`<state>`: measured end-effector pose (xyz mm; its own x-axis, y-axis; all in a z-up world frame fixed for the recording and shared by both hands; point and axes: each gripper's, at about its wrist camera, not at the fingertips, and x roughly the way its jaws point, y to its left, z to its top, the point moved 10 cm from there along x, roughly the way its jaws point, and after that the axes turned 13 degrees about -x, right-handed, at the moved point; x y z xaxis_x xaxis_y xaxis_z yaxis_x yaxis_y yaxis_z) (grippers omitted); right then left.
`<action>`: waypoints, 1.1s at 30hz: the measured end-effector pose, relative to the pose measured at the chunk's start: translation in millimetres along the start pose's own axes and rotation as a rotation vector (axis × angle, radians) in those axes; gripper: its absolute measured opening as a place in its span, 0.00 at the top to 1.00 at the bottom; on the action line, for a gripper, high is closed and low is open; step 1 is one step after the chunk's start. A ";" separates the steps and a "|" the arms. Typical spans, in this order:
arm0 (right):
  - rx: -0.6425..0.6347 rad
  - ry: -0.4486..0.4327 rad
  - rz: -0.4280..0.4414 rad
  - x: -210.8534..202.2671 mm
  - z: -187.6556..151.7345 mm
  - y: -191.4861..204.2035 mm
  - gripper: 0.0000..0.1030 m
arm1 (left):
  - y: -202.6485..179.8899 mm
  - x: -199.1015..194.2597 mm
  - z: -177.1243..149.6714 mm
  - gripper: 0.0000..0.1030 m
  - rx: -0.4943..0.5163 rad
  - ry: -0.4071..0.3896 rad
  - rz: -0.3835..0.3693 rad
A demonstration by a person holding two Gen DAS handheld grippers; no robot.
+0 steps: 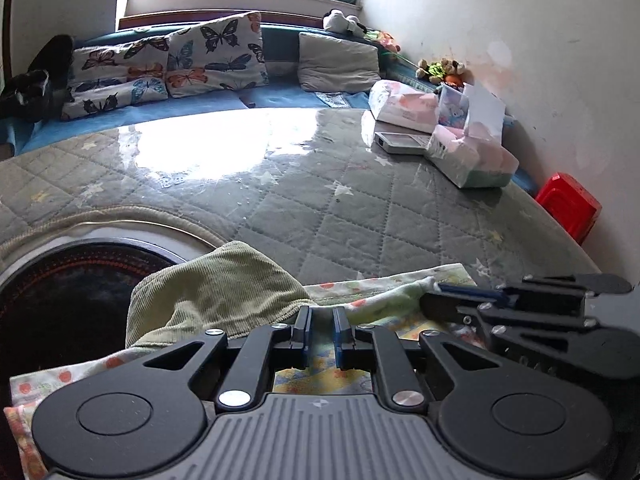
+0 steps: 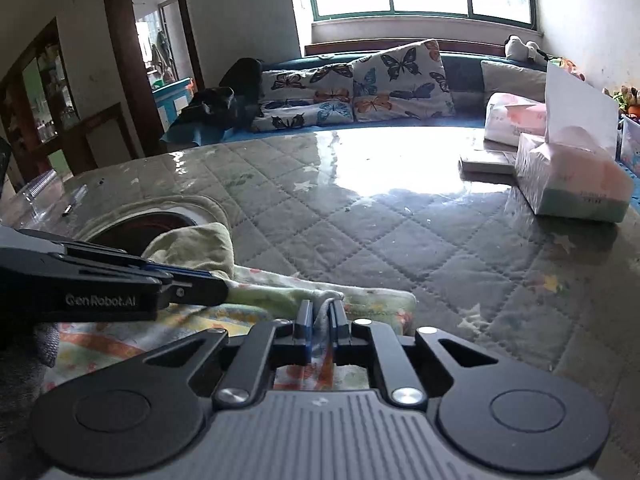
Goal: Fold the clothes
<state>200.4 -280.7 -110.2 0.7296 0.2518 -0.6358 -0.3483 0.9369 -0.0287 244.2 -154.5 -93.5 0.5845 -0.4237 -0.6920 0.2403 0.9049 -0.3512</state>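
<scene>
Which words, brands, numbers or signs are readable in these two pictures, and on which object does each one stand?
"GenRobot.AI": white letters on the side of the left gripper, as the right wrist view shows it.
Small dark print on the front of the tissue pack: too small and blurred to read.
Faint embossed marks on the side of the right gripper, in the left wrist view: not legible.
Nothing else in either view can be read.

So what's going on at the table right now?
A person is folding a printed child's garment on the quilted table cover with two handheld grippers. The right gripper is pinched shut on a fold of it. The left gripper, nearly closed, also has cloth between its fingers. A green ribbed part is bunched up behind.
</scene>
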 end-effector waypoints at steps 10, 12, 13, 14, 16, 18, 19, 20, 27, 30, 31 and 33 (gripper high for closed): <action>-0.067 -0.035 0.045 -10.8 16.6 21.0 0.86 | 4.5 -17.2 1.4 0.88 -0.057 -0.031 -0.031; -0.090 -0.025 0.077 -7.3 18.5 30.9 0.86 | 4.9 -28.3 -1.3 0.88 -0.054 -0.044 -0.041; -0.105 -0.018 0.087 -4.3 18.9 35.7 0.86 | 4.2 -34.9 -3.9 0.88 -0.044 -0.050 -0.047; -0.120 -0.010 0.097 -1.0 19.2 40.4 0.86 | 3.5 -41.4 -6.5 0.88 -0.035 -0.057 -0.052; -0.143 0.006 0.103 7.7 18.3 46.6 0.86 | 1.4 -52.3 -15.7 0.88 -0.007 -0.061 -0.062; -0.154 0.019 0.104 17.2 18.8 49.2 0.86 | 1.0 -57.7 -26.0 0.88 0.010 -0.054 -0.062; -0.157 0.016 0.097 21.3 20.1 48.8 0.86 | 1.1 -59.3 -30.9 0.88 0.013 -0.050 -0.065; -0.154 0.012 0.090 23.9 21.8 48.4 0.86 | 1.3 -60.6 -35.8 0.88 0.015 -0.046 -0.068; -0.131 -0.005 0.105 12.0 31.7 46.2 0.85 | 5.7 -72.8 -51.2 0.87 0.017 -0.073 -0.060; -0.155 -0.003 0.143 -5.4 26.4 56.2 0.79 | 10.4 -82.1 -52.8 0.83 0.009 -0.097 -0.049; -0.168 0.001 0.155 -10.9 23.4 60.8 0.78 | 12.7 -84.3 -54.7 0.83 0.006 -0.098 -0.046; -0.194 0.005 0.171 -17.7 17.2 70.4 0.77 | 17.3 -88.1 -59.1 0.83 0.001 -0.097 -0.039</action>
<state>173.1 -215.0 -87.7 0.6478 0.4012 -0.6476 -0.5731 0.8167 -0.0672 151.1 -103.8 -75.9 0.6472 -0.4530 -0.6132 0.2652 0.8879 -0.3760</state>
